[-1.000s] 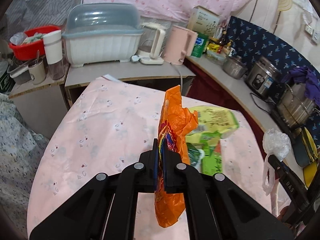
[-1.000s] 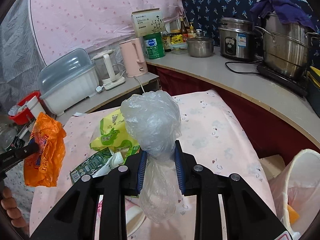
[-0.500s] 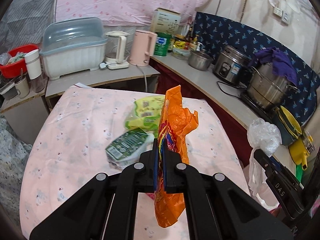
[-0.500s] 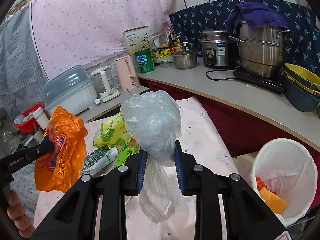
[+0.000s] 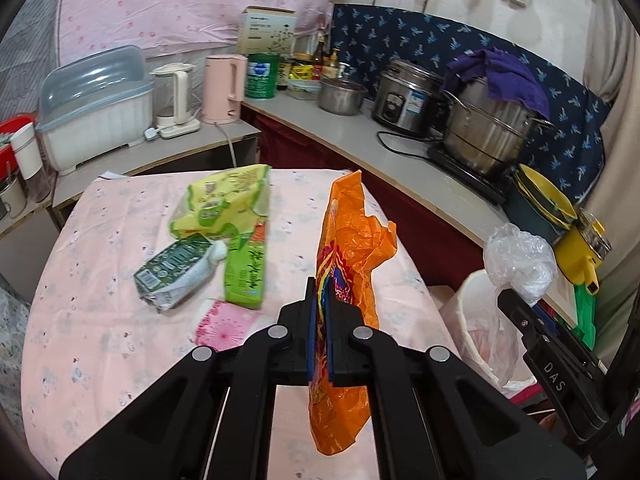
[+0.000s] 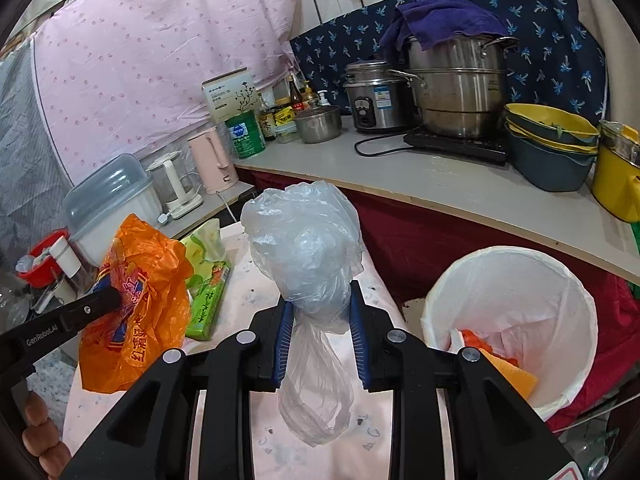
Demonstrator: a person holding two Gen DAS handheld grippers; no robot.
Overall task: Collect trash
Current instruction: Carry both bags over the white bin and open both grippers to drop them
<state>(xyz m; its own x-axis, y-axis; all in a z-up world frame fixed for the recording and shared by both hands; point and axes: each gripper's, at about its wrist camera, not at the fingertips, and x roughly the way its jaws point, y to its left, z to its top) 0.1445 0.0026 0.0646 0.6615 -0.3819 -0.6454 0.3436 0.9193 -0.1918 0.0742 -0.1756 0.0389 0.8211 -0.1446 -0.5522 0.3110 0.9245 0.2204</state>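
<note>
My left gripper (image 5: 319, 312) is shut on an orange plastic bag (image 5: 348, 248) and holds it above the pink-clothed table (image 5: 100, 320); the bag also shows in the right wrist view (image 6: 136, 304). My right gripper (image 6: 320, 320) is shut on a clear crumpled plastic bag (image 6: 308, 248), which also shows in the left wrist view (image 5: 518, 256). A white lined trash bin (image 6: 568, 280) with orange scraps inside stands on the floor to the right of the table. A yellow-green packet (image 5: 224, 196), a green pouch (image 5: 172, 272) and a green carton (image 5: 246, 272) lie on the table.
A grey counter (image 6: 440, 184) wraps behind and to the right, holding steel pots (image 6: 460, 88), a rice cooker (image 6: 372, 100), stacked bowls (image 6: 552, 144), a pink kettle (image 5: 224, 88) and a dish box (image 5: 96, 108). A pink patterned paper (image 5: 228, 324) lies on the table near my left gripper.
Both grippers have swung to the right with their bags. The trash bin has come into the right wrist view and now sits close on the right. The table trash has shifted left in the left wrist view.
</note>
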